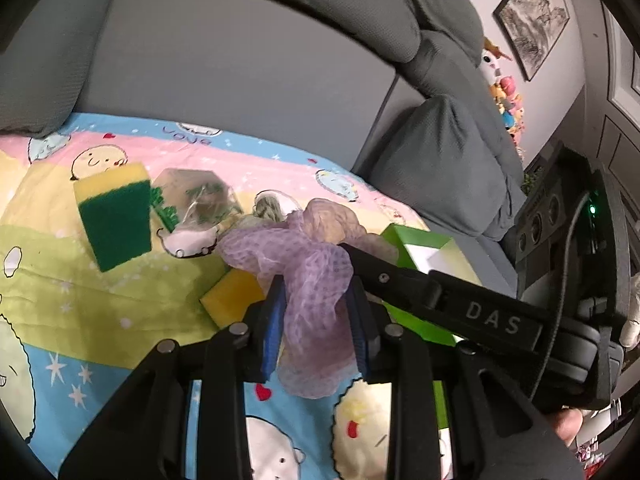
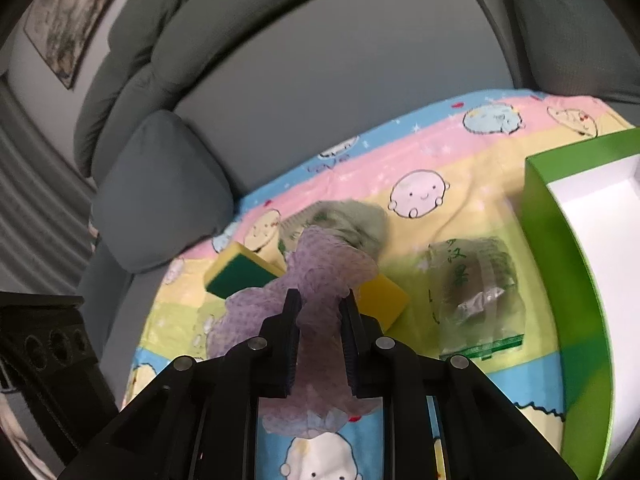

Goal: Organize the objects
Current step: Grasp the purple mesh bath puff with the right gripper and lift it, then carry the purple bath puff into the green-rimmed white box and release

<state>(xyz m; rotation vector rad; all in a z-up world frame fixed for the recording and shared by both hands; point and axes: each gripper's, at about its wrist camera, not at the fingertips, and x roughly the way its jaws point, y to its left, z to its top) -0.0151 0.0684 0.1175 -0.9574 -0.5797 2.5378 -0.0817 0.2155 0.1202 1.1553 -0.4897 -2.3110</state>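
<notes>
The green box (image 2: 560, 240) on the cartoon-print blanket (image 1: 60, 280) is seen empty, so the sorting is judged barely begun. One purple mesh cloth (image 1: 308, 280) is pinched above the blanket by both the left tongs (image 1: 316, 320) and the right tongs (image 2: 320, 340). Two sponges (image 1: 116, 220), one clear packet (image 2: 476, 300) and one greenish cloth (image 2: 352, 220) are left lying loose.
</notes>
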